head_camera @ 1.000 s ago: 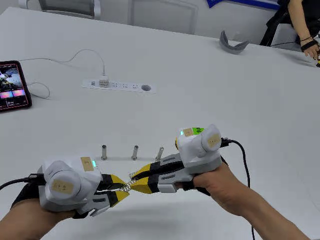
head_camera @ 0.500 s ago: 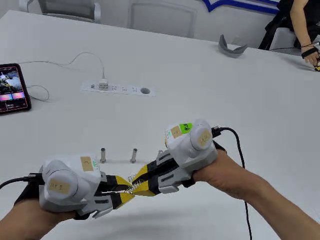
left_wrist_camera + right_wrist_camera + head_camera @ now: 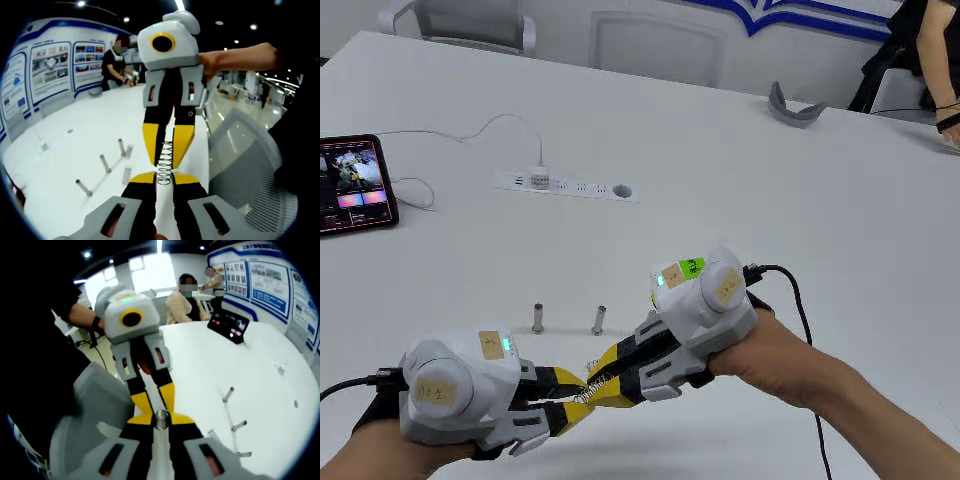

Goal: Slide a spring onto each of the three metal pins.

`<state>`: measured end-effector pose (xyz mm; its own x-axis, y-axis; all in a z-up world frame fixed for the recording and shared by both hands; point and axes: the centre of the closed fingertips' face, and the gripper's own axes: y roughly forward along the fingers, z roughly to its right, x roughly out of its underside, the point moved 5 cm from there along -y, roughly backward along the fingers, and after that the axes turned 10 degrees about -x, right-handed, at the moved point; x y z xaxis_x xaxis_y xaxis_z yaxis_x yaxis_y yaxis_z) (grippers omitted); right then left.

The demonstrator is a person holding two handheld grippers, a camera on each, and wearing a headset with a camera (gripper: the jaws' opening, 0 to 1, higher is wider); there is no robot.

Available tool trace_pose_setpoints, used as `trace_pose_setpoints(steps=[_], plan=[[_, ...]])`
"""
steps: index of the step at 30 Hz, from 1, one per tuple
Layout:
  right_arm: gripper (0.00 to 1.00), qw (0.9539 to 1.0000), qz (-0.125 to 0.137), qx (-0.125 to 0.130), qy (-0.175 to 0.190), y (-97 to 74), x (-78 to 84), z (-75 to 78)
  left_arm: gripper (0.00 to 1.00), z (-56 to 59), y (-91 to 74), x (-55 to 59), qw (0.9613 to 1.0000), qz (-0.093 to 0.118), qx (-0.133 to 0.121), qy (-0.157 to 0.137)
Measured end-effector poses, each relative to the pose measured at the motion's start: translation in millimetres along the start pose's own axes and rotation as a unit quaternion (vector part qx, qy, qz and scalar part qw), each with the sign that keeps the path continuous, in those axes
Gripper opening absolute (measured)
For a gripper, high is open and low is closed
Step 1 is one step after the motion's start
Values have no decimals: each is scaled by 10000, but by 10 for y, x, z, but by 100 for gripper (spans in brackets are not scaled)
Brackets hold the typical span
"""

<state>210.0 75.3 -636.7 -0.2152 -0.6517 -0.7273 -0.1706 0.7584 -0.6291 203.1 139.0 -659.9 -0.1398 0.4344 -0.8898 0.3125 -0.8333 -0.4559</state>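
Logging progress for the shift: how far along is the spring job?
Done: nothing yet; all three pins look bare. In hand: the left tool and right tool both appear closed on one spring, held between them. Left: all three pins need springs; a loose spring lies beside them.
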Motion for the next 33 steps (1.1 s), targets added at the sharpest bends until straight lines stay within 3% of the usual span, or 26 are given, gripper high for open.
trace_pose_setpoints(steps=[13, 18, 25, 33], plan=[[12, 10000, -50, 62, 36, -36, 44, 53, 19, -146, -132, 186, 9989, -119, -362, -276], [12, 9991, -70, 255, 343, -47, 94, 180, 21, -219, -194, 225, 9975, -139, -598, -348], [12, 9981, -189, 397, 431, -46, 121, 356, 27, -344, -286, 336, 9935, -186, -962, -573], [12, 9976, -345, 430, 412, -30, 87, 554, 38, -489, -405, 493, 9858, -309, -1398, -881]])
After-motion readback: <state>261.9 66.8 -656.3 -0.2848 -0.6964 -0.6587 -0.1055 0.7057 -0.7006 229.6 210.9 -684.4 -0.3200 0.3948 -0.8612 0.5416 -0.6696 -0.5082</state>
